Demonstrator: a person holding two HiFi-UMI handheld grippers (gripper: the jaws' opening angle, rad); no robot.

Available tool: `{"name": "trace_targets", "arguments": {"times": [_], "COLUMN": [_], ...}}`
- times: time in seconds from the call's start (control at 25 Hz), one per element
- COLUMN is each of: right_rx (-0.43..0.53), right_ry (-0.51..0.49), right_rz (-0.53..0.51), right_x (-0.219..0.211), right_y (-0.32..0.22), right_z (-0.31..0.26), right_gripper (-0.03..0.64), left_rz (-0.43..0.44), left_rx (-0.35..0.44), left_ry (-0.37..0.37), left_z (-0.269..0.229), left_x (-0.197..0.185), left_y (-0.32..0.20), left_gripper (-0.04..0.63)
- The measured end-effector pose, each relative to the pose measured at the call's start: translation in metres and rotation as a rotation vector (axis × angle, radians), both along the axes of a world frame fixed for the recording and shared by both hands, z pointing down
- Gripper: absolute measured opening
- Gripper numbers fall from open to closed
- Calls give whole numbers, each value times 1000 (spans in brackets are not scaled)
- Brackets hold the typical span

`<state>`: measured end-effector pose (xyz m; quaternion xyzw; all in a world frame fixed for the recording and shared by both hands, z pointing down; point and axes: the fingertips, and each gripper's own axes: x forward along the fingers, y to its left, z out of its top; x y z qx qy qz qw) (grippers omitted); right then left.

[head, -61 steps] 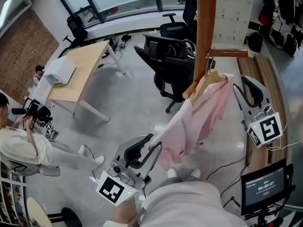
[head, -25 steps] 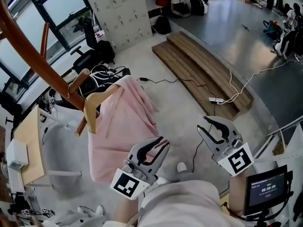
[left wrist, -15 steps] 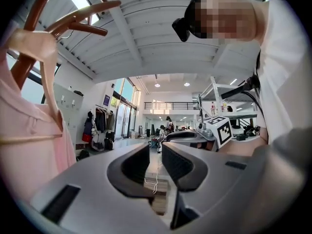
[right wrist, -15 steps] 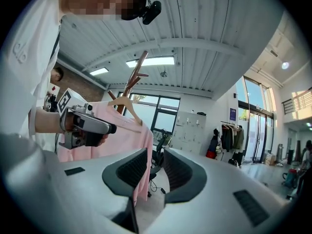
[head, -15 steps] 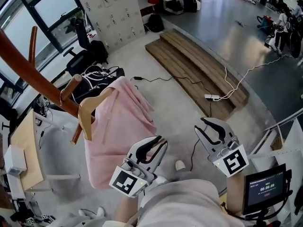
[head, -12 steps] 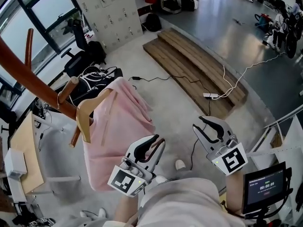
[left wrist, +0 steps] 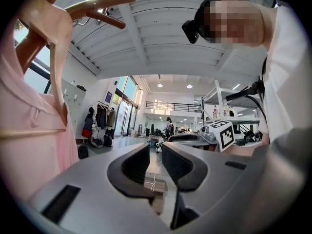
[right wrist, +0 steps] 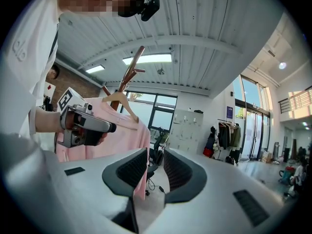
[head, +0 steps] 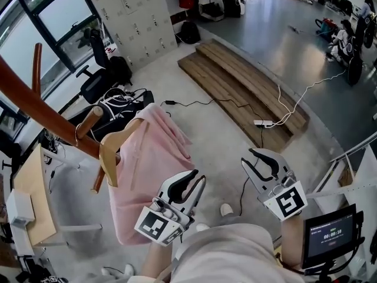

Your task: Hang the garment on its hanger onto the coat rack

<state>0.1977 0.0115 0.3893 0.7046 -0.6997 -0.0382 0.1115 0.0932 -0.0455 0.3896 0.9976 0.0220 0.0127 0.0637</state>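
**Clearance.** The coat rack [head: 35, 108] stands at my left, its brown pole slanting across the head view. Open grey floor lies ahead of both grippers. A stepped wooden platform [head: 247, 93] bounds that floor further out, with a white cable [head: 283, 108] trailing over it. An office chair [head: 100, 84] and a tangle of leads sit behind the rack. A small screen [head: 328, 234] stands close at my right.

**Task item.** The garment [head: 150, 175] is pale pink and drapes over a light wooden hanger [head: 115, 143]. The hanger's metal hook sits at a peg [head: 88, 119] of the rack. The cloth hangs free below it, with creases running down it.

**Grippers.** My left gripper [head: 198, 177] is near the garment's lower right edge. Its jaws stand almost together, with only a narrow slit between them and nothing in it. In the left gripper view the cloth lies off to the left. My right gripper [head: 259, 155] is well apart from the garment, over bare floor. Its jaws are equally narrow and hold nothing.

**Count.**
- Garment: one.
- Hanger: one.
- Coat rack: one, with two upward pegs showing in the head view.
- Grippers: two.
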Motion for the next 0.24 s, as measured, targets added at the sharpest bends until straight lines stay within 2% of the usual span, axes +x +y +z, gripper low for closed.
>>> {"name": "trace_targets", "arguments": {"times": [0.24], "right_rx": [-4], "right_ry": [-1], "right_rz": [-23], "right_x": [-24], "right_y": [-4], "right_z": [1], "right_gripper": [115], "left_rz": [22], "left_rx": [-20], "left_ry": [-36], "left_z": [-1], "left_x": [-17], "left_y": [5], "left_gripper": [84]}}
